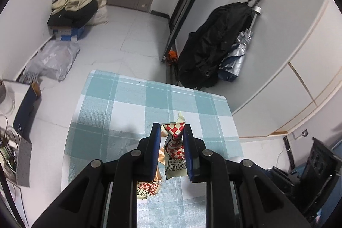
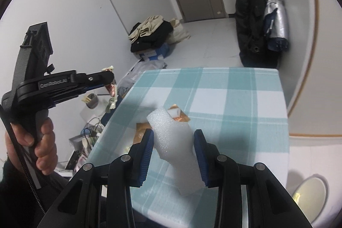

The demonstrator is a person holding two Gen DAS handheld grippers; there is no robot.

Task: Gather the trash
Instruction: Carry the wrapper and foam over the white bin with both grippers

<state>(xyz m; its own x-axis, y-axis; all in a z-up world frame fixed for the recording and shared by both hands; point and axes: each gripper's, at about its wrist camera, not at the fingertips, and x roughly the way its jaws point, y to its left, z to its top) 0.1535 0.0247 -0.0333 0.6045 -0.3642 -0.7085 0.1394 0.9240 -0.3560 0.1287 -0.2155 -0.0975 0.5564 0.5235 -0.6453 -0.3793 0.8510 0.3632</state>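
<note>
My left gripper [image 1: 171,131] is shut on a red-and-white checked snack wrapper [image 1: 174,142] and holds it above the checked tablecloth [image 1: 128,99]. A second such wrapper [image 1: 147,187] shows below its fingers. The right wrist view shows the left gripper [image 2: 109,78] raised left of the table with the wrapper [image 2: 112,95] dangling. My right gripper [image 2: 173,138] holds a white foam piece [image 2: 173,142] between its blue pads, above the table. Copper-coloured wrappers [image 2: 179,115] lie on the cloth beyond the foam.
A round bin [image 2: 310,196] stands on the floor right of the table. A black bag [image 1: 211,46] and silver umbrella [image 1: 237,55] hang on the wall. Clothes on a blue box [image 1: 70,12], a grey plastic bag [image 1: 53,59] and clutter lie left.
</note>
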